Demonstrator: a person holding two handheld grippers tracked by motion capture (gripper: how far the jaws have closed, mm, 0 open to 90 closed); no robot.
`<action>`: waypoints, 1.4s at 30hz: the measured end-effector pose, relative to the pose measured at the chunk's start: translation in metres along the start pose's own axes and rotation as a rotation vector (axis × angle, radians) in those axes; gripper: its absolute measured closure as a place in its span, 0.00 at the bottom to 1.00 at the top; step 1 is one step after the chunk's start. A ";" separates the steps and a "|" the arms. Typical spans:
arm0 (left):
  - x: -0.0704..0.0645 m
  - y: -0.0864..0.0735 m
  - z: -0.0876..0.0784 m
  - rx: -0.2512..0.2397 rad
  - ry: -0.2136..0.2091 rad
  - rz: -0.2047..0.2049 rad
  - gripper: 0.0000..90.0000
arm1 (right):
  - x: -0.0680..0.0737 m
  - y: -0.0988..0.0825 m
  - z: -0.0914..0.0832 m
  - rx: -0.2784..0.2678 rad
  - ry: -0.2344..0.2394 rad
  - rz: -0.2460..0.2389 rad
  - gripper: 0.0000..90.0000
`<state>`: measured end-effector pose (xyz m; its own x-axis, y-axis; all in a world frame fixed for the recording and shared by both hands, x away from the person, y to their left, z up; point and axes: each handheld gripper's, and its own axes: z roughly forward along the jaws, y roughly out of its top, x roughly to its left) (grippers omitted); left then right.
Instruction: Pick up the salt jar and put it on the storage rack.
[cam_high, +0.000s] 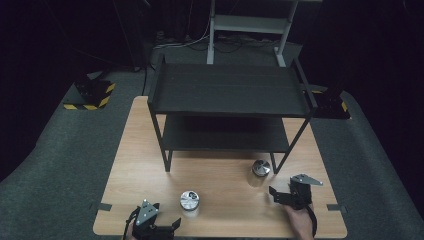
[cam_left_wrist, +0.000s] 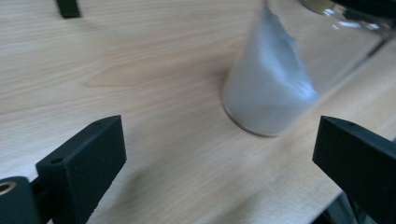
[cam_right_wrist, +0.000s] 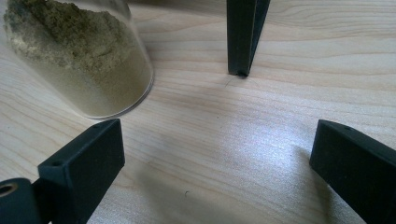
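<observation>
Left tongs (cam_high: 161, 226) at the near edge of the surface (cam_high: 220, 210), left of middle, jaws wide with nothing between them. White-powder jar (cam_high: 190, 201) stands upright just beside them, slightly farther in and toward the right; in the left gripper view it (cam_left_wrist: 268, 88) sits ahead and right of centre, clear of both jaws. Long axis vertical, so a level side grip should fit.

Right tongs (cam_high: 281, 196) near the right edge, also wide and empty. Tan-powder jar (cam_high: 260, 171) upright, a bit farther in and to their left, close to the rack's front right leg (cam_right_wrist: 243, 37). In the right gripper view it (cam_right_wrist: 88, 65) lies ahead-left, outside the jaws.

Each jar is nearest its own-side hand.

Black two-tier rack (cam_high: 227, 90) fills the far half; both shelves look bare, though the lower one is dark, hard to be sure.
</observation>
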<state>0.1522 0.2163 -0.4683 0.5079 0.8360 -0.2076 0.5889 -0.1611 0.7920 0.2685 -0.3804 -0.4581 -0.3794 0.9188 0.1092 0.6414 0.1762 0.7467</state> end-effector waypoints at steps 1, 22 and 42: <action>-0.001 0.000 0.001 0.002 -0.006 0.004 0.03 | 0.000 0.000 0.000 0.000 0.000 0.000 0.04; -0.023 0.011 0.022 0.005 -0.039 0.066 0.03 | 0.000 0.000 0.000 0.000 0.001 0.002 0.04; -0.045 0.029 0.048 0.022 0.020 0.106 0.06 | -0.001 0.000 0.000 -0.002 0.004 0.005 0.04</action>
<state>0.1763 0.1495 -0.4637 0.5554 0.8241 -0.1119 0.5464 -0.2601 0.7961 0.2686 -0.3815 -0.4584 -0.3792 0.9181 0.1154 0.6419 0.1712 0.7475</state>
